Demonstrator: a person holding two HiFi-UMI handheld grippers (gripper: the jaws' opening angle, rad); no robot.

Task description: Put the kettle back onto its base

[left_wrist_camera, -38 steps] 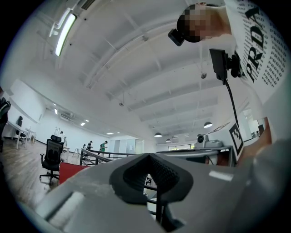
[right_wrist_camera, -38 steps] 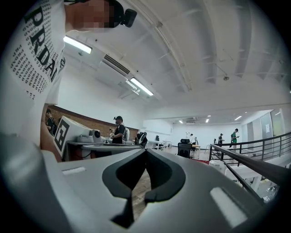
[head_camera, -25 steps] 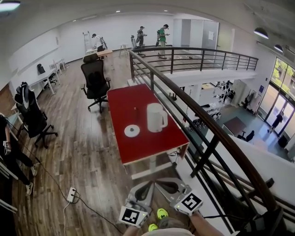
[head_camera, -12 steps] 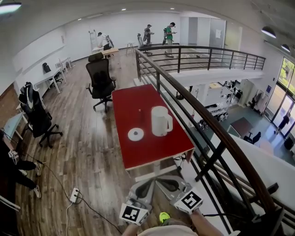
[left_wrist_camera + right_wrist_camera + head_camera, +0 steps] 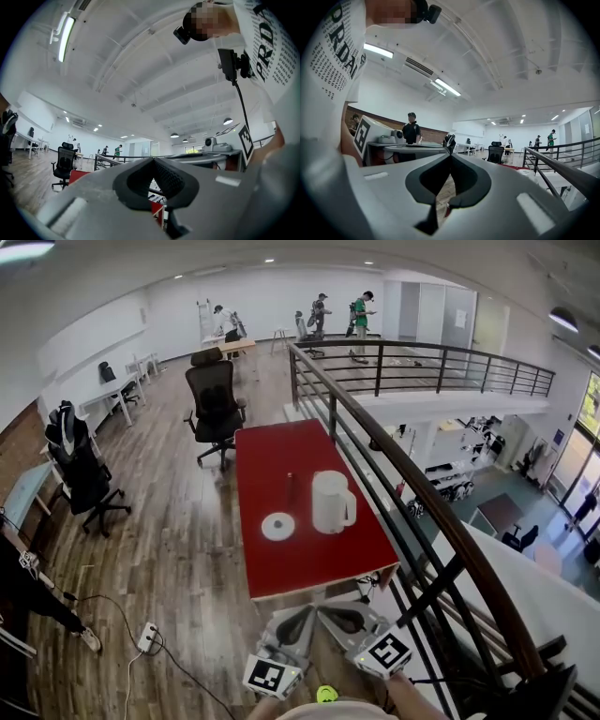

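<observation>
Kettle: the white plastic jug kettle (image 5: 330, 502) stands upright on the red-topped table (image 5: 309, 563), just beside its round white base (image 5: 277, 526), not on it.
Tools: my left gripper (image 5: 302, 615) and right gripper (image 5: 328, 613) have jaws pressed together, empty, well short of the table.
Risk: arriving closed, I'd likely shove the kettle towards the dark metal railing (image 5: 422, 498).

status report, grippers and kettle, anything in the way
Left gripper and right gripper shut, empty, short of the table. Kettle upright beside its base, not on it. Way looks clear; railing at right.
</observation>
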